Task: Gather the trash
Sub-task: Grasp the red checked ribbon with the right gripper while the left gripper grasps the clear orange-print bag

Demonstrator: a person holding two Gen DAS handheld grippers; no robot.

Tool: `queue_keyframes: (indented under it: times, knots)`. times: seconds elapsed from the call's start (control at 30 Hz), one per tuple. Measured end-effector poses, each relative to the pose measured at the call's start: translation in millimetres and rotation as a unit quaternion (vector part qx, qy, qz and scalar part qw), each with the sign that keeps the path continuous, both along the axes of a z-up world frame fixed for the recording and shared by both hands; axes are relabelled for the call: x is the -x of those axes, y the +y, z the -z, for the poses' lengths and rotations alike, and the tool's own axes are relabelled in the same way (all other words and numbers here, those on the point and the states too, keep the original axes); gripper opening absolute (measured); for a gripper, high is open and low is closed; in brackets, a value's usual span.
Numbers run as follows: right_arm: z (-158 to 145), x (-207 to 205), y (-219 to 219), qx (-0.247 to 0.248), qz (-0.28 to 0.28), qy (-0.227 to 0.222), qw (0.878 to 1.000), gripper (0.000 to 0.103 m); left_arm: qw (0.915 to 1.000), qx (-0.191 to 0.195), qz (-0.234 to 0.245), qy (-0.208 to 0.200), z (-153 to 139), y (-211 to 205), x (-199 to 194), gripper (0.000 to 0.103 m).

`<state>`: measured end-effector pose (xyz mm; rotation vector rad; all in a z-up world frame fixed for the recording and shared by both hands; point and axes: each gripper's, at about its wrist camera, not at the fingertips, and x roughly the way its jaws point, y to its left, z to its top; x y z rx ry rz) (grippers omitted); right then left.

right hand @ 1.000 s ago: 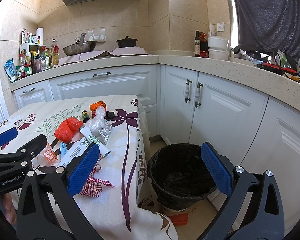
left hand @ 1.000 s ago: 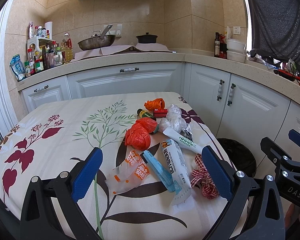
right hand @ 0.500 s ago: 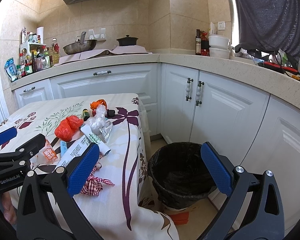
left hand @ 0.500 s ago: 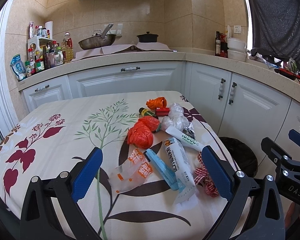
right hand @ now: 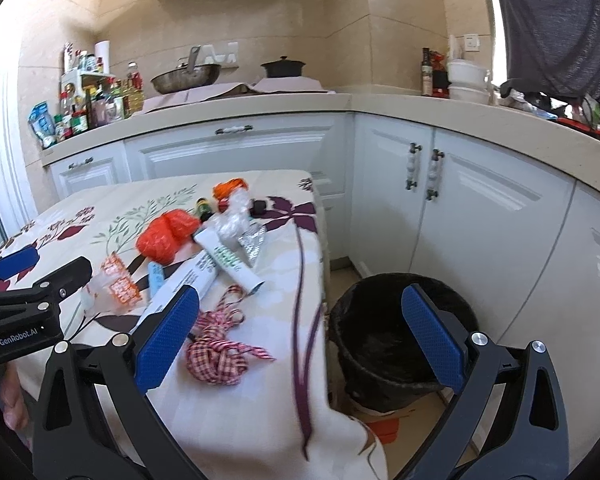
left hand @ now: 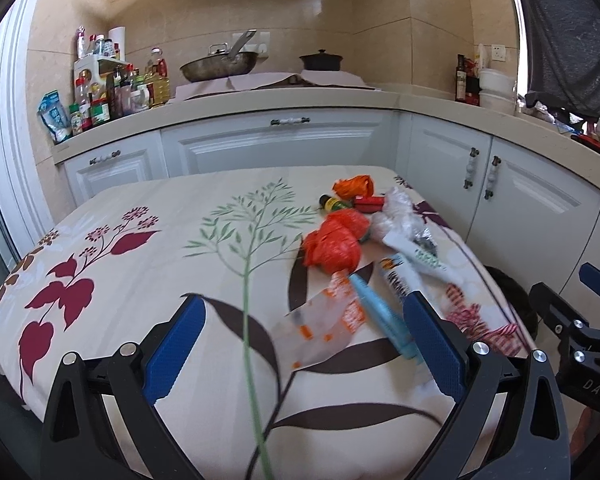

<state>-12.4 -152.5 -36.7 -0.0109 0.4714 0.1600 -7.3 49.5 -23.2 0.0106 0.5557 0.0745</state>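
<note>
Since half a second ago we have swung our left gripper (left hand: pixel 304 348) leftward, so the trash pile now sits toward its right finger rather than between the two; our right gripper (right hand: pixel 300 340) has shifted too, and the bin (right hand: pixel 400 332) now lies squarely between its blue pads.

We hold both grippers wide open with nothing in either. Our left one hovers above the flowered tablecloth (left hand: pixel 160 264), near the front edge. Ahead of it and to the right lies the trash: a clear wrapper with orange print (left hand: pixel 324 320), a light blue packet (left hand: pixel 380 316) just beside it, a white tube (left hand: pixel 416 256), a crumpled orange bag (left hand: pixel 332 244), a wad of clear plastic (left hand: pixel 396 216), a small dark bottle (left hand: pixel 332 202), a second orange scrap (left hand: pixel 354 186) at the far end, and a red-checked cloth (right hand: pixel 216 356) nearest the table's right edge.

From our right wrist view the black-lined bin stands on the floor just beside the table, in front of the white cabinets (right hand: pixel 480 208). We cannot read the print on the long white package (right hand: pixel 188 280), which is partly behind our left finger there.
</note>
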Motion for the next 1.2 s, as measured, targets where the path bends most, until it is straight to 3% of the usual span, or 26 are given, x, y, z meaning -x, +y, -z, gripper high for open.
queue_keyframes:
  times: [0.2,0.33,0.7,0.93,0.97,1.07,1.2]
  knots:
    - [9,-6,20,0.004,-0.028,0.015,0.999,0.097,0.9998,-0.003,-0.002,0.019,10,9,-2,0.096]
    - [15,-10,27,0.011,-0.041,0.03,0.999,0.082,0.9997,0.001,-0.003,0.026,14,13,-3,0.096]
    - [31,-19,31,0.009,-0.058,0.061,0.996,0.063,0.9997,-0.004,0.011,0.023,22,14,-12,0.096]
    - [35,-21,31,0.003,-0.072,0.071,0.995,0.041,0.9994,-0.012,0.024,0.02,24,9,-21,0.095]
    - [35,-21,31,0.003,-0.073,0.072,0.995,0.04,0.9994,-0.014,0.026,0.02,24,8,-21,0.092]
    - [36,-22,30,-0.001,-0.076,0.073,0.994,0.038,0.9986,-0.02,0.04,0.027,26,5,-24,0.067]
    - [36,-22,29,-0.003,-0.078,0.072,0.994,0.037,0.9978,-0.013,0.051,0.039,31,3,-26,0.063]
